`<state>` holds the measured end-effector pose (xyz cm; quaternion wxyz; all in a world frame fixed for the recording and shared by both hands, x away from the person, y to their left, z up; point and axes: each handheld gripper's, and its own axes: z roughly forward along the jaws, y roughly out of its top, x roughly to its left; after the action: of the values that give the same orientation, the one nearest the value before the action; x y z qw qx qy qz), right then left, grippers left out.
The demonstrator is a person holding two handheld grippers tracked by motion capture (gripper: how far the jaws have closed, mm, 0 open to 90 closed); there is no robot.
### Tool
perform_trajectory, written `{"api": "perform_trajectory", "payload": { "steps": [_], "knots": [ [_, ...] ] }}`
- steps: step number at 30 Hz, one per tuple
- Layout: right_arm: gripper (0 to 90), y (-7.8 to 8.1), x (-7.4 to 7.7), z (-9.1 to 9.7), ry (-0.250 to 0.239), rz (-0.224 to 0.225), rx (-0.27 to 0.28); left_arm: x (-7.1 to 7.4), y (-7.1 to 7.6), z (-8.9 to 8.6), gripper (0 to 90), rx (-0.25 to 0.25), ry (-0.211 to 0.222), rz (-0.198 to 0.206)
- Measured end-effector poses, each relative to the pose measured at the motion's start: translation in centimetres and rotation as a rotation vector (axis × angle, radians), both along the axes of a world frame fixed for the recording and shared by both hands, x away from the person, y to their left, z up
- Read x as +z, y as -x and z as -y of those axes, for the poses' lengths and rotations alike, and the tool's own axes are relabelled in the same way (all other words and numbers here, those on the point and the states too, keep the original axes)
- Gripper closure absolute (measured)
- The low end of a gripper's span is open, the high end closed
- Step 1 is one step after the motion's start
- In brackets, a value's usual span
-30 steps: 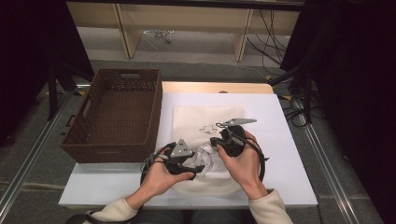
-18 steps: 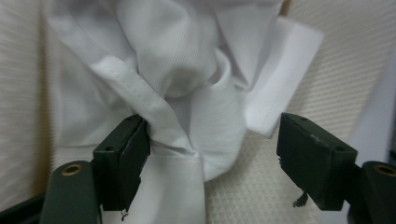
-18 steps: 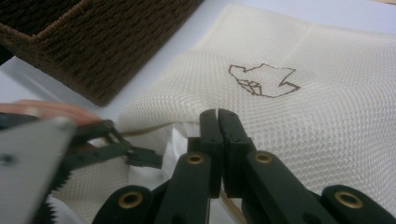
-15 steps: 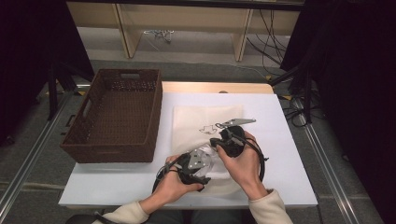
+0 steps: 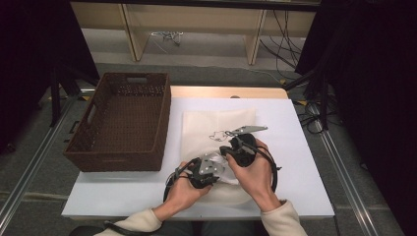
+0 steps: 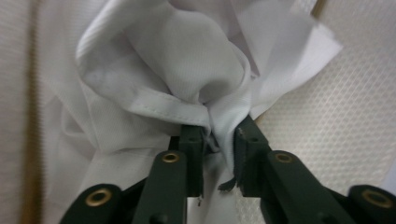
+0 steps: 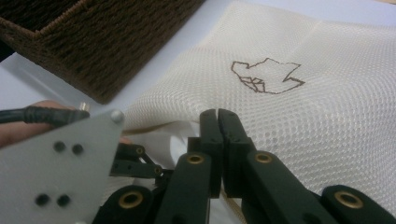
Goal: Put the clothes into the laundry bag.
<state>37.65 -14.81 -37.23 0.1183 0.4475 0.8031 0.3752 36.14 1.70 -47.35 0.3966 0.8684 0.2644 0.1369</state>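
A basket [image 5: 120,123] stands on the left part of the table [image 5: 300,147], with a mesh bag [image 5: 216,123] lying flat just to its right. At the bag's near edge, a bunched cloth [image 6: 177,79] sits between the left gripper [image 5: 204,169] and the right gripper [image 5: 235,147], which are side by side.

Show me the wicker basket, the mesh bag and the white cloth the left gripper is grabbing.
wicker basket [image 5: 147,83], high view, far rim.
mesh bag [image 7: 327,42], right gripper view, bare netting beyond the printed outline.
white cloth [image 6: 187,60], left gripper view, bunched fold above the jaws.
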Motion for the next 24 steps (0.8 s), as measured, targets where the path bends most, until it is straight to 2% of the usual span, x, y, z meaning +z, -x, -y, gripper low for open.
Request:
{"api": "perform_trajectory", "payload": {
  "steps": [1, 2, 4, 6, 7, 8, 10, 12, 13, 14, 15, 16, 18, 20, 21, 24],
  "knots": [
    [90.0, 0.0, 0.1, 0.0, 0.001, 0.012, 0.001, 0.2, 0.0, -0.1, 78.1, 0.003, 0.008, 0.002],
    [90.0, 0.2, 0.2, -0.1, -0.004, -0.009, -0.020, 0.6, -0.1, -0.1, 78.6, 0.015, 0.039, 0.001],
    [90.0, 0.1, 0.2, 0.0, -0.005, 0.026, -0.010, 1.1, -0.3, -0.2, 79.3, 0.026, 0.060, 0.000],
    [90.0, 0.3, 0.4, 0.0, -0.014, 0.024, -0.006, 1.4, -0.7, -0.1, 79.5, 0.040, 0.076, -0.002],
    [90.0, 0.4, 0.5, -0.1, -0.012, 0.029, -0.005, 1.3, -0.8, 0.0, 79.5, 0.053, 0.086, -0.004],
    [90.0, 0.5, 0.6, -0.2, -0.017, 0.012, -0.007, 1.3, -1.2, 0.1, 79.5, 0.054, 0.070, 0.009],
    [90.0, 0.6, 0.7, -0.3, -0.019, 0.012, -0.009, 0.8, -1.8, 0.4, 79.2, 0.093, 0.079, 0.003],
    [90.0, 0.6, 0.5, -0.3, -0.026, 0.009, -0.005, 0.2, -2.5, 0.5, 78.5, 0.097, 0.055, 0.005],
    [90.0, 0.6, 0.5, -0.3, -0.027, 0.011, -0.009, -0.1, -2.6, 0.6, 77.8, 0.099, 0.066, -0.010],
    [90.0, 0.5, 0.4, -0.2, -0.020, 0.015, 0.002, -0.5, -2.6, 0.9, 76.9, 0.123, 0.093, -0.009],
    [90.0, 0.4, 0.4, -0.2, -0.014, 0.004, -0.009, -0.5, -2.7, 0.8, 74.8, 0.090, 0.065, -0.011],
    [90.0, 0.3, 0.3, -0.1, -0.014, -0.004, -0.002, -0.4, -2.6, 0.8, 72.5, 0.082, 0.052, -0.002],
    [90.0, 0.3, 0.2, 0.0, -0.021, -0.024, -0.023, -0.4, -2.3, 0.5, 65.5, 0.054, 0.040, -0.001],
    [90.0, 0.2, 0.3, 0.1, -0.013, -0.021, -0.029, -0.2, -1.8, 0.3, 55.5, 0.041, 0.052, -0.011],
    [90.0, 0.0, 0.2, 0.2, -0.008, 0.002, -0.011, -0.1, -1.5, 0.1, 51.4, 0.026, 0.053, -0.009],
    [90.0, 0.0, 0.2, 0.3, -0.007, -0.006, -0.024, 0.5, -0.6, -0.7, 42.4, 0.020, 0.056, 0.021]
  ]
}}
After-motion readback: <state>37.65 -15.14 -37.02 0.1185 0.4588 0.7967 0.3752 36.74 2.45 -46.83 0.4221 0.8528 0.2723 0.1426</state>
